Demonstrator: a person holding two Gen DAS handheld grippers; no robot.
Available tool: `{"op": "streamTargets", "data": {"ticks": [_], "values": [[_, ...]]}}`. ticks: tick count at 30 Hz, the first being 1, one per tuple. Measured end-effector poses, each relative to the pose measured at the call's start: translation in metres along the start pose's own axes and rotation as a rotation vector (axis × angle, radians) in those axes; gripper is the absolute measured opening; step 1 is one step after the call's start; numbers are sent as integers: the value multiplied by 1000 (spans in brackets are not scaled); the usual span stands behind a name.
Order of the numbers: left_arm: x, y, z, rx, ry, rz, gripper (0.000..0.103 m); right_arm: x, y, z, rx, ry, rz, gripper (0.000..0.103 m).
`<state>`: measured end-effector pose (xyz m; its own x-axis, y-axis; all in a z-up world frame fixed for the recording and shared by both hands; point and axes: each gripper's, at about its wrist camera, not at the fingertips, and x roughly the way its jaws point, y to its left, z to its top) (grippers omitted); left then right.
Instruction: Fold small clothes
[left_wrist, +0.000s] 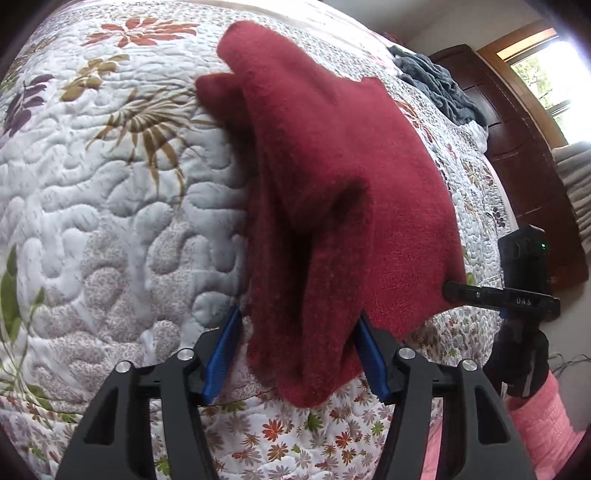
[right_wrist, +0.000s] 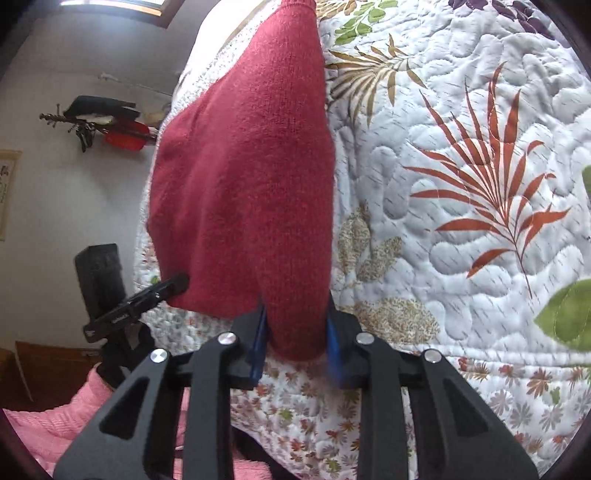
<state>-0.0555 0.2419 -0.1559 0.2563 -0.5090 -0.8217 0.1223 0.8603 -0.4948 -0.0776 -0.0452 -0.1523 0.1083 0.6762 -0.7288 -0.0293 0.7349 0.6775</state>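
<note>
- On the bed, over a white quilt (left_wrist: 110, 206) printed with leaves and flowers, hangs a dark red knitted garment (left_wrist: 332, 177), lifted at its near edge and trailing away toward 12 o'clock, where its far part lies on the quilt.
- Left tongs (left_wrist: 299, 347): blue-padded fingers (left_wrist: 221, 354) stand on either side of a thick fold of the garment's near hem; cloth fills the gap between them and bulges out below at 6 o'clock. Clenched on the garment.
- Left wrist view, 3 o'clock: the other tool's black finger tip touches the garment's right corner; a dark-gloved hand (left_wrist: 521, 354) holds that tool, with a pink sleeve (left_wrist: 546, 417) below it.
- Right tongs (right_wrist: 295, 336): blue pads press a narrower bunch of the same garment (right_wrist: 251, 177), whose hem pokes out just below them. Grasping the garment.
- Right wrist view, 9 o'clock: the left tool's black finger meets the garment's left corner, so both tongs hold the same near edge, well apart along it.
- Between the two grips the cloth spreads as a broad sagging panel with a deep crease near the left tongs.
- Quilt (right_wrist: 461, 184) lies bare at 3 o'clock in the right view, at 9 o'clock in the left.
- Left view, 1 o'clock: a crumpled grey-blue cloth (left_wrist: 436, 85) lies on the bed, beside a dark wooden headboard (left_wrist: 517, 147); a window (left_wrist: 550, 70) is beyond.
</note>
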Motion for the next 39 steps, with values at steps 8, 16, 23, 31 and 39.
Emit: {"op": "streamTargets", "data": {"ticks": [8, 16, 23, 31, 39], "values": [[7, 0, -3, 18, -1, 28, 60, 12, -9, -6, 61, 2, 2, 25], [-6, -7, -9, -5, 2, 71, 62, -15, 9, -12, 18, -30, -111, 53], [-35, -17, -23, -15, -25, 148, 69, -41, 32, -24, -49, -96, -321, 85], [-67, -33, -34, -25, -67, 259, 76, -52, 63, -36, -88, -124, -520, 91], [-92, -56, -39, -10, -115, 351, 83, -64, 93, -49, -116, -157, -598, 93]]}}
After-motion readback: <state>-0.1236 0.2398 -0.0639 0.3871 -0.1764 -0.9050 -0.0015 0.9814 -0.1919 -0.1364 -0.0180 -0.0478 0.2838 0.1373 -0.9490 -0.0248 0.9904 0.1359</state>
